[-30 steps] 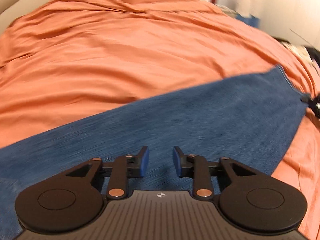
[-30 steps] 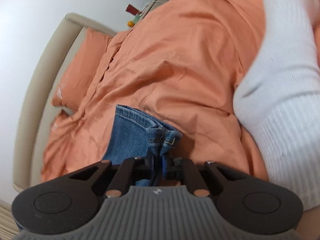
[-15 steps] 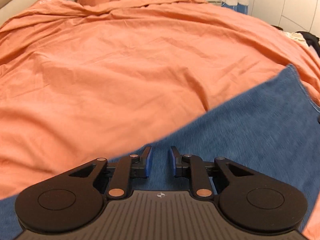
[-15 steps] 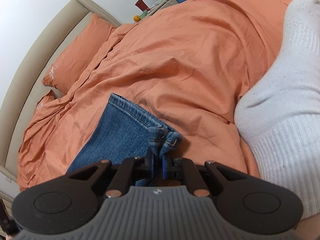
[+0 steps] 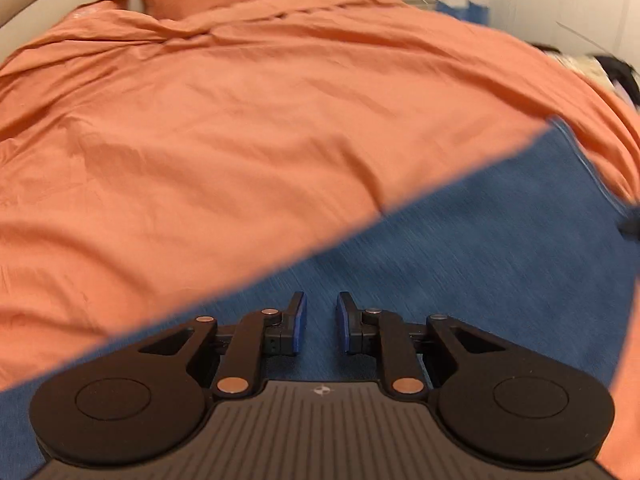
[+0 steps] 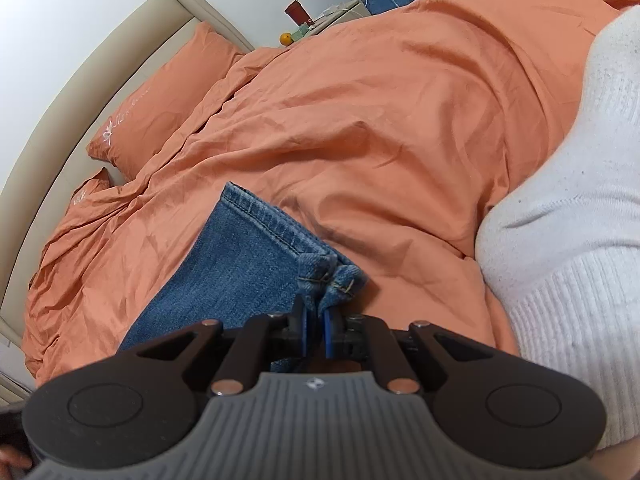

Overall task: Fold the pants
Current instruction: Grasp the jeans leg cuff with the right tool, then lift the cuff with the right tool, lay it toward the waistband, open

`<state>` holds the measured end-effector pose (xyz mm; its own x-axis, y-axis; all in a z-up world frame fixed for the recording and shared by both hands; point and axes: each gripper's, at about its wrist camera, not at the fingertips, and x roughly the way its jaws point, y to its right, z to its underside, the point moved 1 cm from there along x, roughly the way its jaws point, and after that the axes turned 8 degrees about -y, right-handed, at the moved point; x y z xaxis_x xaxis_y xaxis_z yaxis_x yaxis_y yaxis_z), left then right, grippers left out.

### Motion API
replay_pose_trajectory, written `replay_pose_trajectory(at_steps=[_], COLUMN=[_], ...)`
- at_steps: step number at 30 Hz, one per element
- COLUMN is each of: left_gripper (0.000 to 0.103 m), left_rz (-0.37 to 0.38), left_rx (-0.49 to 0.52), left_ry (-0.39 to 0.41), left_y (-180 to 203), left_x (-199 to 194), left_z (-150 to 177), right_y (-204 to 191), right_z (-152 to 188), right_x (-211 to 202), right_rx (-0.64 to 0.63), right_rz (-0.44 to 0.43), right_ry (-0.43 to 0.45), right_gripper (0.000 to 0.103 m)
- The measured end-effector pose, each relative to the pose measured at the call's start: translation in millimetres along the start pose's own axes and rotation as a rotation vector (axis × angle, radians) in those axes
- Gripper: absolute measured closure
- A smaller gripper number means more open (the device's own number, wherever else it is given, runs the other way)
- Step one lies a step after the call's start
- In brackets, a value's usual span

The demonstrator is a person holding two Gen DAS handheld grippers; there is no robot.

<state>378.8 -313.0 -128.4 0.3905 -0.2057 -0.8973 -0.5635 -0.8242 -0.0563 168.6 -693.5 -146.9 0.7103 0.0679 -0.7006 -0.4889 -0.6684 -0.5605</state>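
Observation:
Blue denim pants (image 5: 480,248) lie spread flat across an orange duvet (image 5: 240,120). In the left wrist view my left gripper (image 5: 321,299) hovers over the denim close to its far edge. A narrow gap shows between its blue pads (image 5: 299,320), with no cloth in it. In the right wrist view my right gripper (image 6: 316,312) is shut on the bunched hem corner (image 6: 340,280) of the pants (image 6: 240,264), whose leg stretches away to the left. The waist end is out of view.
A white knit sleeve (image 6: 580,240) of the person fills the right side. Orange pillows (image 6: 160,108) lean on a beige headboard (image 6: 100,64) at the far end. A nightstand with a red cup (image 6: 295,10) stands beyond the bed.
My left gripper has slid across the pants toward their far edge, and its jaws have narrowed. The right gripper has rolled somewhat while keeping its hold on the hem.

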Motion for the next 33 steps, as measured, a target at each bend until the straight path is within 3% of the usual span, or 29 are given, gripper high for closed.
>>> replay_pose_trajectory(at_steps=[3,7,9,16,19,26,33], left_gripper=[0.082,0.095,0.097,0.099,0.094,0.094,0.094], left_rz=[0.023,0.062,0.077,0.158,0.27,0.232,0.096], left_rx=[0.036,0.015,0.005,-0.054,-0.099,-0.17,-0.265], left_ry=[-0.02,-0.066,-0.083,-0.088,-0.096,0.059,0.235], left_y=[20.7,38.0,44.6,55.7,43.9,-7.2,-89.8], left_x=[-8.9,-19.1,-23.1,-50.8,-72.2,-166.2,-283.3], left_z=[21.4,42.7,50.2,86.5,99.7,136.3,171.9], right_y=[-0.3,-2.5,-3.0,-3.0,-10.8,-65.5,-185.8], right_z=[1.9,3.7,4.2,3.5,1.3,-5.7,7.0], right_x=[-1.8,-5.4,-5.9,-12.2,-20.3,-64.9,-120.6], right_rx=[-0.003,-0.016,-0.023,-0.027,-0.053,-0.148,-0.473], right_rz=[0.002,0.0,0.002,-0.017,-0.023,-0.1,-0.111], right_ry=[0.008,0.026,0.029,0.041,0.062,0.156,0.242], right_gripper=[0.1,0.1,0.1,0.1,0.1,0.1,0.1])
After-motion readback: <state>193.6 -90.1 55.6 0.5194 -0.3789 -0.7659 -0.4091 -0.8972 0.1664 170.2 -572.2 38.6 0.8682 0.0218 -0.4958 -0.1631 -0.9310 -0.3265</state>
